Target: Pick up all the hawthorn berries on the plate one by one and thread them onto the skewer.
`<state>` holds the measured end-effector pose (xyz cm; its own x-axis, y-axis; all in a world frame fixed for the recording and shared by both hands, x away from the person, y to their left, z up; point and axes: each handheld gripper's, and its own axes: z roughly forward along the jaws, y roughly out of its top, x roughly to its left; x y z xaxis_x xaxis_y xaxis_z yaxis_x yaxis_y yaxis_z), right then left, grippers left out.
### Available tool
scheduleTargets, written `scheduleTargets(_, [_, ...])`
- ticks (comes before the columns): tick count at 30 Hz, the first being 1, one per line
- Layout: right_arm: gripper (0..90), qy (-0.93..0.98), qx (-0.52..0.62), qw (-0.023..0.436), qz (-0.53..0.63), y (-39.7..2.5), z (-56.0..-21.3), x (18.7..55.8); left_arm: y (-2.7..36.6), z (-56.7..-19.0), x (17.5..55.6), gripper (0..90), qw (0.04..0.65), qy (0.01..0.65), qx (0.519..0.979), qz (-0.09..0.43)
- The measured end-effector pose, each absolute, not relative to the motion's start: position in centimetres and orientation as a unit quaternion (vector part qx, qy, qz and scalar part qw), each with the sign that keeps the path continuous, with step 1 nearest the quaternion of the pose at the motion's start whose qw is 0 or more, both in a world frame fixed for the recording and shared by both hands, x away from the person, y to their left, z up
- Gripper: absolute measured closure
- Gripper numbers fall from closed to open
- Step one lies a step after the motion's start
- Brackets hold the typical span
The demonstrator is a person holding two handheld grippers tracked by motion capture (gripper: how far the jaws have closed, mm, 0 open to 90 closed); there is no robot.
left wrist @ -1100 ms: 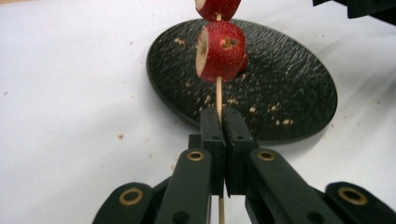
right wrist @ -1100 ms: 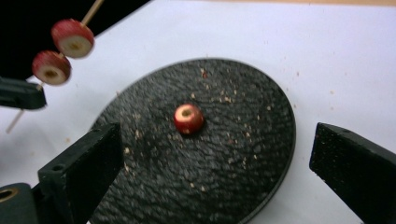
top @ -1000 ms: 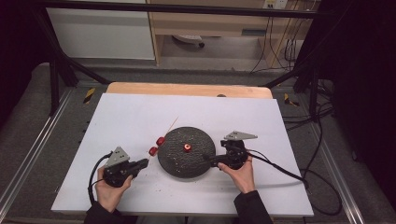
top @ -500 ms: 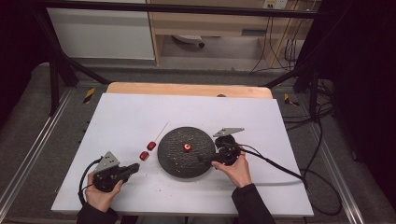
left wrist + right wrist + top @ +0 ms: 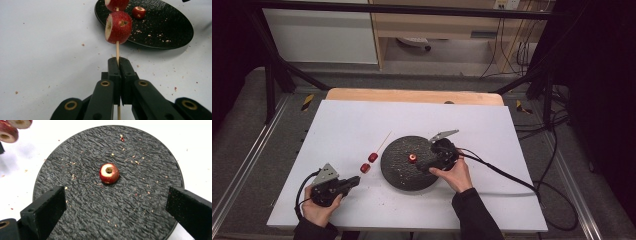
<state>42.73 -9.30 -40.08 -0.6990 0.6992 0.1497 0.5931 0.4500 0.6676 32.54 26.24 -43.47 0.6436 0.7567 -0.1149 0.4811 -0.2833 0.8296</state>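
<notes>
Now your left gripper holds the skewer with fingers closed, two hawthorn fruits threaded. Your right gripper is wide open over the third fruit on the black plate; next, close gently around it.

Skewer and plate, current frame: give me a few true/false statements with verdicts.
1. The left gripper is shut on the skewer. True.
2. Two red fruit pieces sit threaded on the skewer. True.
3. The black plate holds three fruit pieces. False: one red cored piece lies on it, near the middle.
4. The right gripper is clamped on that piece. False: its jaws stand wide open, one on each side, apart from the fruit.
5. The skewered pieces rest on the plate. False: in the high view they are over the white table, left of the plate.
</notes>
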Motion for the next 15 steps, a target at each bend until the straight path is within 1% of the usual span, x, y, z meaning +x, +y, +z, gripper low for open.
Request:
scheduleTargets(12, [6.4,0.863,0.373,0.07,0.334,-6.5,-39.8,44.2,26.2,-43.5,32.6,88.5,0.451,0.395,0.786,0.151])
scheduleTargets(15, [9.8,0.865,0.369,0.066,0.332,-5.6,-39.8,44.8,26.3,-43.5,32.6,88.6,0.45,0.395,0.786,0.151])
